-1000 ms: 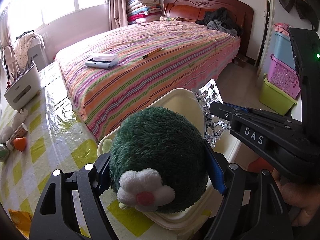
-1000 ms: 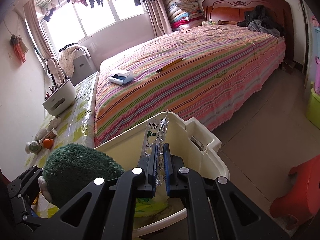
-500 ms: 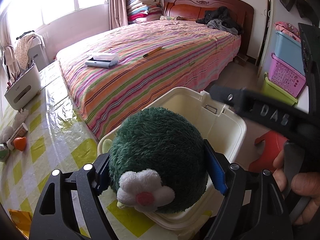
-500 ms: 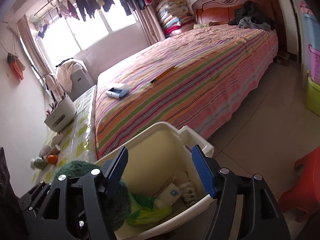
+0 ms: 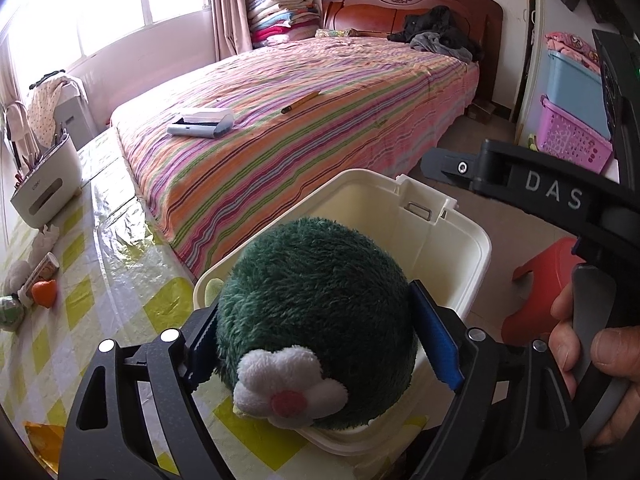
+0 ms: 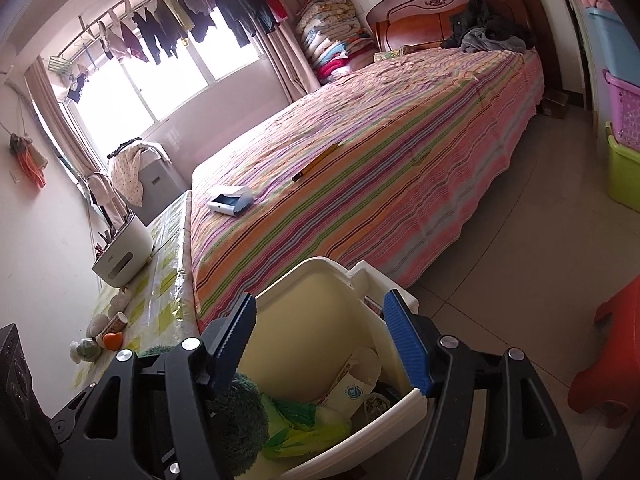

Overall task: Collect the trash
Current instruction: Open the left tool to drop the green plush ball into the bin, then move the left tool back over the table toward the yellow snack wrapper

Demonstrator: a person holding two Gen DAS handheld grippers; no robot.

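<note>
Over the near edge of the worktop (image 5: 120, 280), the green plush toy (image 5: 316, 316) sits between the left tool's (image 5: 320, 344) blue pads, which have just been spreading and seem barely to touch its sides; it overhangs the rim of the cream bin (image 5: 476, 240), directly below and ahead. The right tool (image 6: 320, 344), jaws apart and empty, hangs above the bin's trash. I judge the left hand nearer for the drop.
</note>
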